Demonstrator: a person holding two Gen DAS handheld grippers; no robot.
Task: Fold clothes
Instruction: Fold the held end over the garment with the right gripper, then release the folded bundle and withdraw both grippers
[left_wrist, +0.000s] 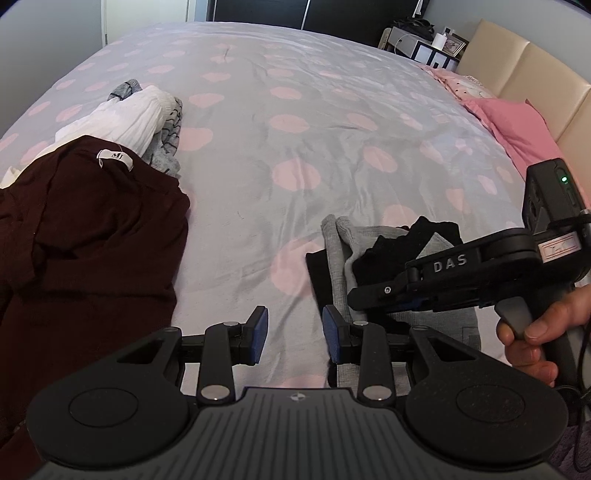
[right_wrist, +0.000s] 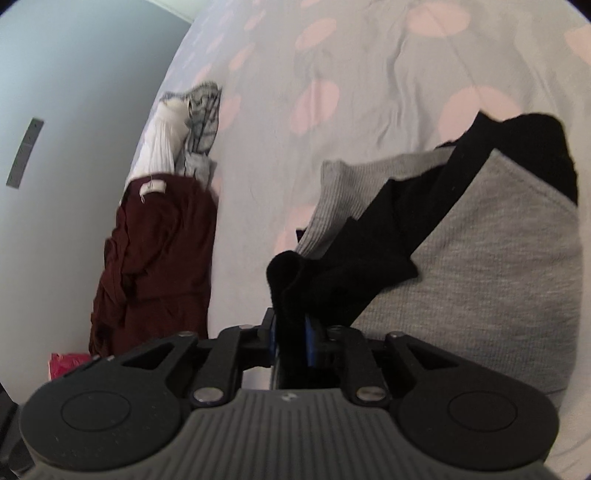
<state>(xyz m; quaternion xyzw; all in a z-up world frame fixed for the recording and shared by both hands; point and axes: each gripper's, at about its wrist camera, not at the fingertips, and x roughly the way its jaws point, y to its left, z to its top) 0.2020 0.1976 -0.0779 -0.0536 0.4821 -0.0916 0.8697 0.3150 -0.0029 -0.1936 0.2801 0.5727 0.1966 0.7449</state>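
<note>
A black garment (right_wrist: 369, 251) lies across a folded grey garment (right_wrist: 480, 266) on the bed. My right gripper (right_wrist: 291, 339) is shut on the black garment's near end, with cloth bunched between its blue pads. In the left wrist view the same black garment (left_wrist: 402, 240) and grey garment (left_wrist: 340, 240) lie at the right, with the right gripper (left_wrist: 354, 299) over them. My left gripper (left_wrist: 295, 338) is open and empty, just above the bedsheet left of the grey garment.
A dark maroon garment (left_wrist: 92, 240) with a white label lies at the left, with a white garment (left_wrist: 133, 118) and a grey patterned one (left_wrist: 170, 136) behind it. The bedsheet (left_wrist: 277, 110) is grey with pink spots. Pink pillows (left_wrist: 513, 125) and a headboard are at the right.
</note>
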